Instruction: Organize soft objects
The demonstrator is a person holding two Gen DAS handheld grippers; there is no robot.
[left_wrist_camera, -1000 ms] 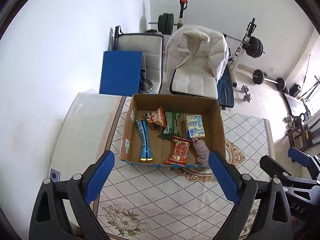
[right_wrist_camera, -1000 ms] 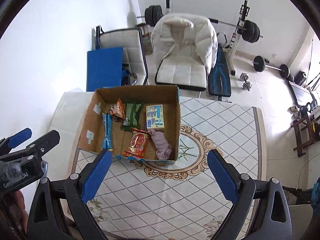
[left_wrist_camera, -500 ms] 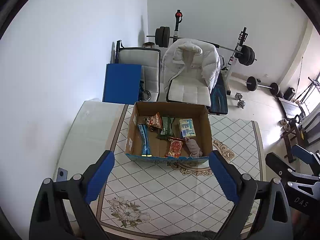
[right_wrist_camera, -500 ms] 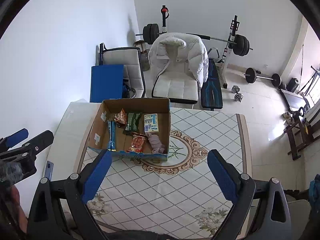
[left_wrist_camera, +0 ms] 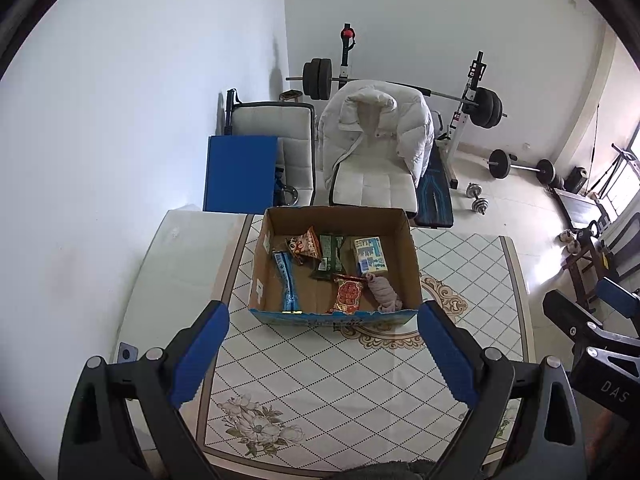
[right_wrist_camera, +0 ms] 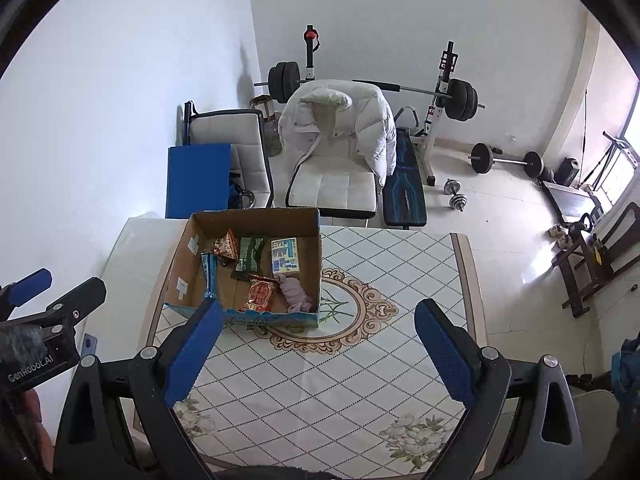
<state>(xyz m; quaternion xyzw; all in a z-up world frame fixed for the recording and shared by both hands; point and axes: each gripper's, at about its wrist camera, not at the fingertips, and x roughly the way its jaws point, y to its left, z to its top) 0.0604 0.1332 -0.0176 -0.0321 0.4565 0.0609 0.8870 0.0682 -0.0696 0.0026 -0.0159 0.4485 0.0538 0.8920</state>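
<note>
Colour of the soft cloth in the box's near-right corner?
Pale pinkish-mauve. The cloth shows best in the left wrist view, bunched against the box wall.

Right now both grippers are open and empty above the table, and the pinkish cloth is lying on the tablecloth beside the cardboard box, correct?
Not quite. The left gripper and right gripper are open and empty, but the pinkish cloth lies inside the cardboard box, in its near right corner next to the red packet, not on the tablecloth. The left wrist view shows it.
</note>
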